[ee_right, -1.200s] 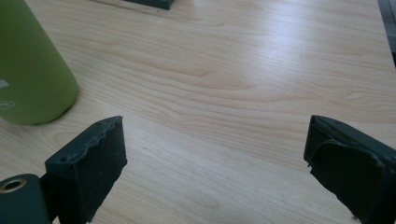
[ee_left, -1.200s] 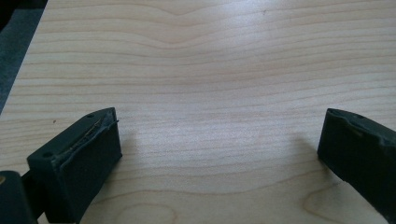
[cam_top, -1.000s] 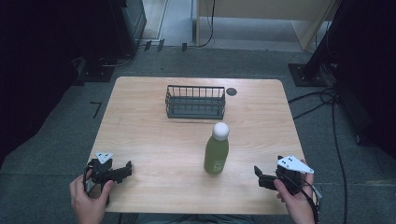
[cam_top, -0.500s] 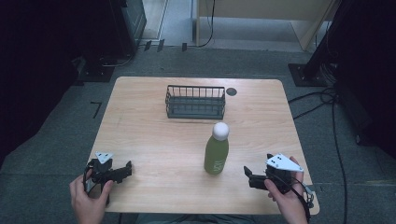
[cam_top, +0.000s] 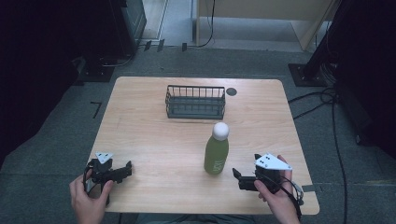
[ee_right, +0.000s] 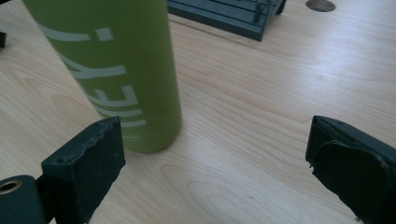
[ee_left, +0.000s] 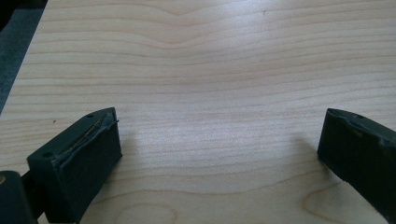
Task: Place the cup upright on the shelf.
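Note:
A green bottle (cam_top: 216, 155) with a white cap stands upright on the wooden table (cam_top: 149, 135), right of centre. In the right gripper view the bottle (ee_right: 116, 70) rises close ahead at the left, with pale lettering on its side. My right gripper (cam_top: 239, 178) is open just right of the bottle, with a gap between them. Its jaws stand wide (ee_right: 212, 158) and only bare wood lies between them. My left gripper (cam_top: 127, 168) rests open near the front left corner, over bare table (ee_left: 217, 149).
A dark wire basket (cam_top: 195, 101) stands at the back middle of the table, and it is also seen as the basket (ee_right: 229, 11) beyond the bottle. A round cable hole (cam_top: 231, 91) lies right of it. Cables run across the floor at the right.
My right gripper has moved left across the table toward the bottle. The left gripper and the bottle have stayed put.

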Demonstrator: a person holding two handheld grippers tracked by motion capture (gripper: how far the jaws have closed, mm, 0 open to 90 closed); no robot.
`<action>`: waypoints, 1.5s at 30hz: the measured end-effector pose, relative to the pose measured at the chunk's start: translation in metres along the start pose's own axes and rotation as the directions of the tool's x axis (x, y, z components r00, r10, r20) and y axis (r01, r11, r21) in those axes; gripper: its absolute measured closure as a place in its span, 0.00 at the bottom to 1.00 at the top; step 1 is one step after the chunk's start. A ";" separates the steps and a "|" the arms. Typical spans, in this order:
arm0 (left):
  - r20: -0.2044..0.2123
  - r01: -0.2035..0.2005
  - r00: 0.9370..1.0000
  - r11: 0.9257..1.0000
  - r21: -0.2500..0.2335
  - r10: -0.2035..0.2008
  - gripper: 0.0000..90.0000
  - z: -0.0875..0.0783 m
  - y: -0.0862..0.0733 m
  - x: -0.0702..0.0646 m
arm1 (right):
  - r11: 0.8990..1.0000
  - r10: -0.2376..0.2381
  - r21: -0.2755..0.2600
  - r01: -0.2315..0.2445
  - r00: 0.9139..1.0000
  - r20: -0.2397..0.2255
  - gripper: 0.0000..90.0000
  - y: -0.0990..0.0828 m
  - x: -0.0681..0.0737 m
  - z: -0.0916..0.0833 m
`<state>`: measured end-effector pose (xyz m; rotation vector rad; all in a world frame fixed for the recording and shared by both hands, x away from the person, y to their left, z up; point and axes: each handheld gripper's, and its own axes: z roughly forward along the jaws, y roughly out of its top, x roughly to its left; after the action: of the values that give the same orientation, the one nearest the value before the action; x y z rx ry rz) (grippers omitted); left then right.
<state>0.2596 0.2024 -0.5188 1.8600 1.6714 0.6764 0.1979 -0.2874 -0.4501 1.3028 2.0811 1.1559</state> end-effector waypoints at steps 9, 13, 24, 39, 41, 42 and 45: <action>0.000 0.000 1.000 1.000 0.000 0.000 0.00 0.000 0.000 0.000 | 1.000 -0.028 -0.003 0.028 0.997 -0.067 0.05 0.008 0.019 0.011; 0.001 0.000 1.000 1.000 -0.001 0.000 0.00 0.000 0.000 0.000 | 0.999 -0.023 -0.024 0.021 0.995 -0.094 0.05 0.012 0.026 0.014; 0.001 0.000 1.000 1.000 -0.001 0.000 0.00 0.000 0.000 0.000 | 0.998 -0.050 -0.030 0.047 0.994 -0.096 0.05 0.023 0.042 0.028; 0.000 0.000 1.000 1.000 0.000 0.000 0.00 0.000 0.000 0.000 | 0.997 -0.007 -0.081 0.000 0.996 -0.084 0.15 0.031 0.047 0.041; 0.000 0.000 1.000 1.000 0.000 0.000 0.00 0.000 0.000 0.000 | 0.997 -0.011 -0.080 0.004 0.996 -0.085 0.15 0.031 0.047 0.044; 0.000 0.000 1.000 1.000 0.000 0.000 0.00 0.000 0.000 0.000 | 0.997 -0.011 -0.080 0.004 0.996 -0.085 0.15 0.031 0.047 0.044; 0.001 0.000 1.000 1.000 0.000 0.000 0.00 0.000 0.000 0.000 | 0.996 -0.011 -0.087 0.004 0.997 -0.082 0.16 0.032 0.048 0.048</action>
<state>0.2596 0.2024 -0.5189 1.8601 1.6706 0.6761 0.2258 -0.2178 -0.4471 1.2254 2.0665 1.3018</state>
